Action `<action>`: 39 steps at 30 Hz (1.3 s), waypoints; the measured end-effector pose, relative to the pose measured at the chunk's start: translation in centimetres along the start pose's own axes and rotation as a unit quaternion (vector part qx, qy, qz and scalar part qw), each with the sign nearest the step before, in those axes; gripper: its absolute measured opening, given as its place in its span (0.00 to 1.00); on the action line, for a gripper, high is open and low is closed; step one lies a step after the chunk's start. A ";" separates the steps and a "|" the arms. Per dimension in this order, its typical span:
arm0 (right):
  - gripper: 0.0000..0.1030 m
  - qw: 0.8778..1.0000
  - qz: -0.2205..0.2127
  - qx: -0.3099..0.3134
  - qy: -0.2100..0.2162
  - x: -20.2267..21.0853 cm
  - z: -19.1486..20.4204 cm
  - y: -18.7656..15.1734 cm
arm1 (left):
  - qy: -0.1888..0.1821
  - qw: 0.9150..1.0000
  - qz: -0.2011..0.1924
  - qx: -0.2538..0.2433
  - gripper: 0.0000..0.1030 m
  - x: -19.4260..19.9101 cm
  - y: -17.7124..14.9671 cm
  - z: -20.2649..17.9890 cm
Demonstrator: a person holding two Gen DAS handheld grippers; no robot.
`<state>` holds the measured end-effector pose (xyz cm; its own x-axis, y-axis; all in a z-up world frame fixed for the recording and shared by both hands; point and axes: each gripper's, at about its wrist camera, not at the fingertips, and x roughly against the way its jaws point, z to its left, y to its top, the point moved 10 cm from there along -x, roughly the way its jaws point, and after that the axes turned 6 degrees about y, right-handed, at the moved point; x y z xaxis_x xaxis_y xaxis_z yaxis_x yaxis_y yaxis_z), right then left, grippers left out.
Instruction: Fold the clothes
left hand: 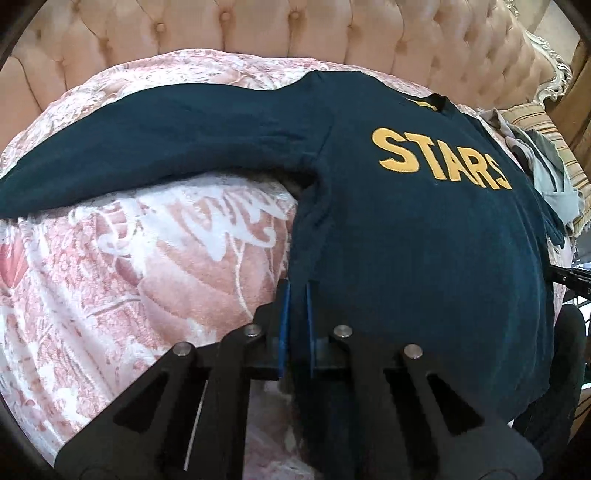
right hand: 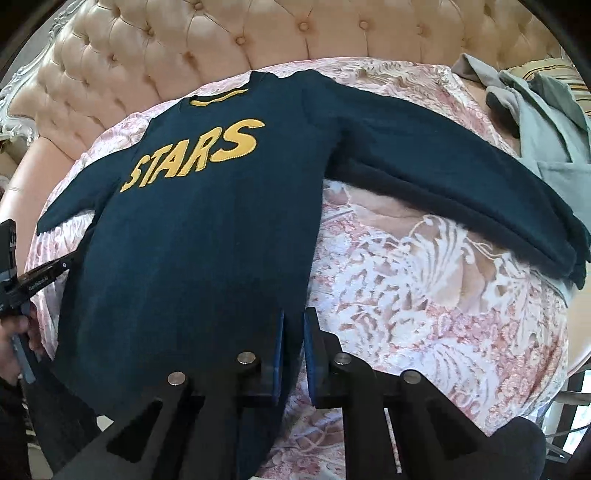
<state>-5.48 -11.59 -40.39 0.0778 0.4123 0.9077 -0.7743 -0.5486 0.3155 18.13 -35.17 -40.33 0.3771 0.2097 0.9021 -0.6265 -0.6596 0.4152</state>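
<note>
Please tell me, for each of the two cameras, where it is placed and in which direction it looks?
Left wrist view: on the left hand-held gripper, at the sweater's bottom left corner, facing the tufted headboard; its black linkage shows.
Right wrist view: on the right hand-held gripper, at the hem's other corner, facing the headboard; a hand shows at left.
Both share the STARS sweater, floral bedspread and grey clothes.

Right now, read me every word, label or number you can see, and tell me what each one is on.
"STARS": yellow letters on the chest of the sweater.
Small white print on the left tool, seen from the right wrist: too small to read.
Nothing else is legible.
</note>
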 end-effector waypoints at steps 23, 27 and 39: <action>0.55 1.000 -0.011 -0.029 0.000 -0.6 -1.0 5.8 | -0.054 0.995 -0.007 0.078 0.44 -3.6 6.7 -1.2; 0.51 1.000 -0.005 -0.026 -0.015 -1.7 -1.3 6.2 | -0.040 0.995 -0.016 0.086 0.14 -4.3 7.3 -0.5; 0.47 0.999 0.001 0.002 -0.039 -1.7 -1.1 5.9 | 0.022 0.998 -0.045 0.029 0.14 -3.7 7.2 -0.2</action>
<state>-10.84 -14.71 -40.41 0.1256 0.3531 0.9271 -0.7725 -0.5515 0.3147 12.13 -40.56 -40.66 0.3994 0.3008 0.8660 -0.5506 -0.6765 0.4890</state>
